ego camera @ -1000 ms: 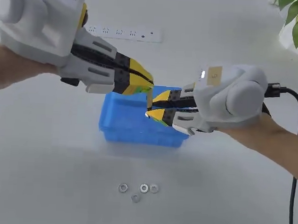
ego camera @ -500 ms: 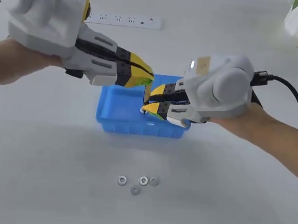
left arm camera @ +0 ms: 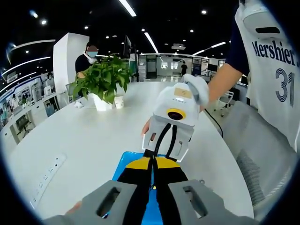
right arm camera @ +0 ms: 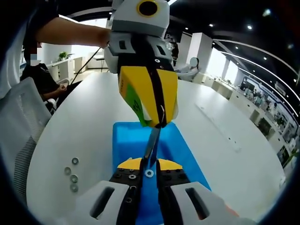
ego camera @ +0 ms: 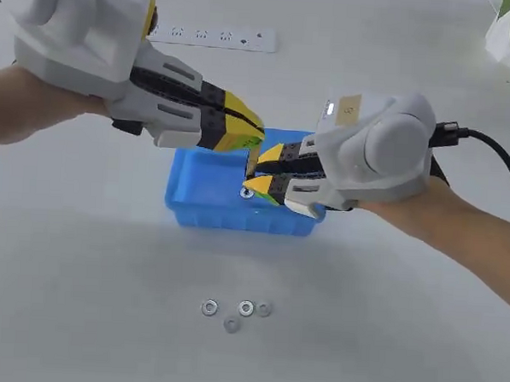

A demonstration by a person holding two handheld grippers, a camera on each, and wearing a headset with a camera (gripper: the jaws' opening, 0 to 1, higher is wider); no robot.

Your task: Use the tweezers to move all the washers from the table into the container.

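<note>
1. Tweezers (right arm camera: 152, 143): found clamped in left gripper (ego camera: 245, 132), squeezed narrow by right gripper (ego camera: 261, 176), holding one washer (right arm camera: 149, 173) over container (ego camera: 194, 209).
2. Counted four washers (ego camera: 232, 314) left toward table's (ego camera: 78, 310) near edge; judged task barely begun.

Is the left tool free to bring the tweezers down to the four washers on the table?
Probably not yet: the right tool flanks the tweezers held by the left tool over the container. Otherwise the table up to the washers lies open.

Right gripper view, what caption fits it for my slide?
Left gripper holds tweezers, washer at tip, over the blue container; four washers lie on the table.
</note>
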